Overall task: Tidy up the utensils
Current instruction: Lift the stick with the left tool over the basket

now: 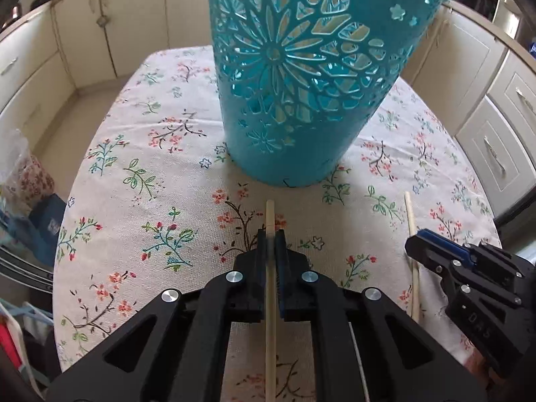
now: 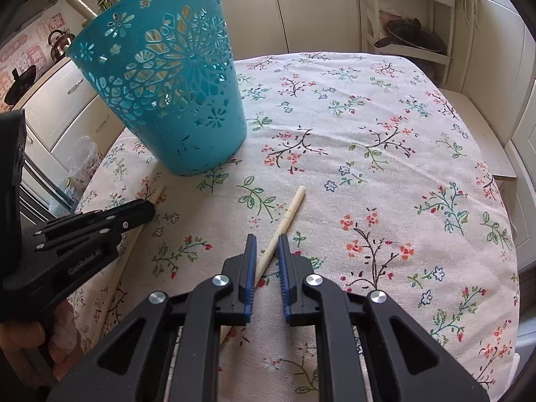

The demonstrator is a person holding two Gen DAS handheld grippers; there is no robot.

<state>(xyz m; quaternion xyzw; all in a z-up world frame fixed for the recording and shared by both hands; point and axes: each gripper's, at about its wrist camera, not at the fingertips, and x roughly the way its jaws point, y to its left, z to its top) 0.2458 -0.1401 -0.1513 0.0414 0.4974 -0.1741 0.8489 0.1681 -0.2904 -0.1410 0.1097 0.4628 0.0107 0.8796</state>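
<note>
A teal cut-out basket stands on the floral tablecloth, just beyond my left gripper. The left gripper is shut on a pale wooden chopstick that points at the basket's base. A second chopstick lies on the cloth to the right, beside my right gripper. In the right wrist view this chopstick lies between the parted fingers of the right gripper, which is open. The basket holds wooden handles at its rim. The left gripper shows at left, holding its chopstick.
Cream kitchen cabinets surround the table. A corner shelf with pans stands at the back right. A kettle sits on the counter at left. Bags and clutter lie off the table's left edge.
</note>
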